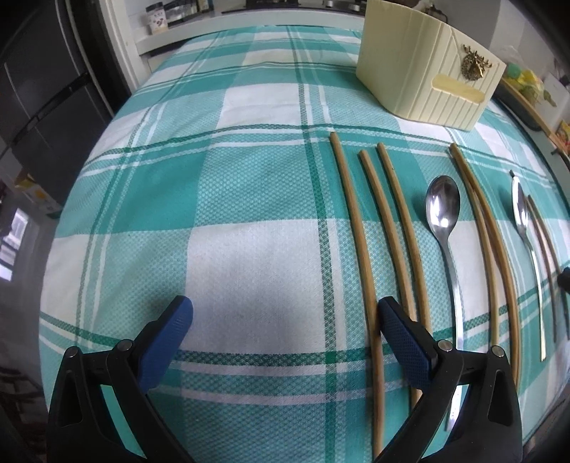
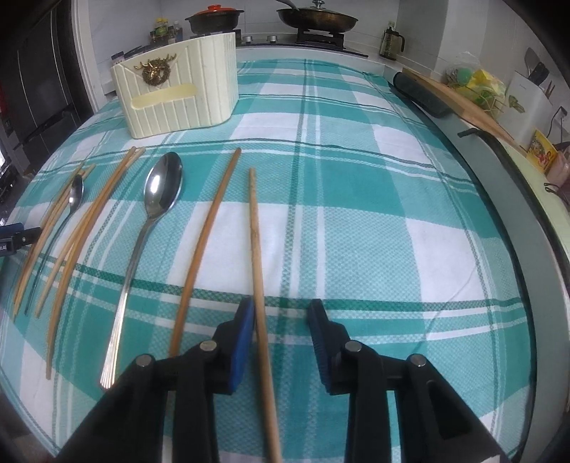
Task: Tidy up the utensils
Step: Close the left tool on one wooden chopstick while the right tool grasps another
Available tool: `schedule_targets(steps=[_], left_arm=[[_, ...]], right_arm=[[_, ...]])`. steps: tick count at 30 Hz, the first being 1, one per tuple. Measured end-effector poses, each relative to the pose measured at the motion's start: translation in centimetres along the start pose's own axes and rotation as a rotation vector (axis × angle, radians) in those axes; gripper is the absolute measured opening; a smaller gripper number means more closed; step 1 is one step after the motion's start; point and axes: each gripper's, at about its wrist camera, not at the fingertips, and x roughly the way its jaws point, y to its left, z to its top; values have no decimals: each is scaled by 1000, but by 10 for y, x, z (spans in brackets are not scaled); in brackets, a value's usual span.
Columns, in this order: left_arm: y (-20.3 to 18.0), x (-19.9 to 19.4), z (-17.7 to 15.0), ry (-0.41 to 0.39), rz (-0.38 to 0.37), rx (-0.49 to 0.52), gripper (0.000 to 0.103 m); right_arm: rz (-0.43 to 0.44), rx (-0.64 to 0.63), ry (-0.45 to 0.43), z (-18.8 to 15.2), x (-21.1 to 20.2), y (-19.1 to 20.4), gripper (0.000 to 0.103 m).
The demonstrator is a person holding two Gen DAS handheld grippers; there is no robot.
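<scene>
A cream holder (image 2: 178, 96) with a gold stag emblem stands at the far side of the green-and-white checked cloth (image 2: 356, 213), and everything else is placed here relative to it. On the near side of the holder, chopsticks and spoons lie in a row on the cloth, all pointing roughly toward it. Nearest below the holder's front in the right wrist view lies a large spoon (image 2: 156, 203), bowl toward the holder; left of it a pair of chopsticks (image 2: 89, 220) lies together, then a small spoon (image 2: 73, 196) with more chopsticks just beside it. To the right of the large spoon lies one chopstick (image 2: 210, 228), and further right another chopstick (image 2: 256, 249), which runs between the right gripper's (image 2: 281, 313) spread jaws, close against the left pad; the jaws have not clamped it. The left gripper (image 1: 285, 317) hangs over the cloth well on the near side of the holder, jaws wide apart and holding nothing; its right finger (image 1: 402, 338) overlaps the leftmost chopsticks (image 1: 359, 242) in that view, and I cannot tell whether it touches them. Beyond the holder, a stove with a pan (image 2: 317, 16) and a pot (image 2: 213, 19) stands at the counter's back.
</scene>
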Motion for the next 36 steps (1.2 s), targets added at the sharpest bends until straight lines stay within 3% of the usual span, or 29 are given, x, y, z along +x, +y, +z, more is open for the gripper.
schedule_targets(steps=[8, 18, 21, 23, 24, 27, 31, 36], left_arm=[[-4, 11, 30, 60, -51, 26, 99], [-28, 27, 76, 98, -67, 138, 71], [-30, 30, 89, 102, -68, 140, 53], [-30, 32, 95, 103, -80, 133, 27], [-31, 33, 98, 103, -89, 129, 22], [-36, 33, 99, 84, -80, 136, 7], [-30, 22, 97, 57, -130, 76, 4], [-22, -28, 94, -47, -172, 28, 4]], right_arm=[[73, -74, 106, 19, 8, -11, 35], [138, -193, 160, 77, 42, 10, 33], [164, -189, 169, 96, 53, 14, 32], [156, -198, 169, 105, 59, 18, 17], [150, -201, 170, 108, 62, 19, 8], [162, -194, 163, 114, 64, 22, 7], [185, -156, 135, 117, 60, 17, 7], [231, -81, 40, 120, 23, -2, 7]])
